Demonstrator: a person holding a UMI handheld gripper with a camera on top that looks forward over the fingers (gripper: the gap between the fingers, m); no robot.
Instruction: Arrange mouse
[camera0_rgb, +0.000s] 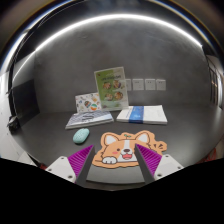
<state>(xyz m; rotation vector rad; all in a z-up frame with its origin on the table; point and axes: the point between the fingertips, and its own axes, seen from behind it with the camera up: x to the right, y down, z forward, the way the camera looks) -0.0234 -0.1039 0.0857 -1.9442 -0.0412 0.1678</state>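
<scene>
A small pale green mouse (81, 135) lies on the dark table, to the left of a corgi-shaped mouse mat (119, 146). The mat lies just ahead of my fingers and partly between them. My gripper (116, 161) is open and empty, low over the table, with purple pads (82, 158) on each finger. The mouse is ahead and left of the left finger, apart from it.
A flat booklet (88, 120) lies behind the mouse. A blue and white folded cloth (142, 114) lies behind the mat. A green upright card (111, 89) and a smaller card (88, 102) stand at the back by the grey wall. A dark object (22, 100) stands far left.
</scene>
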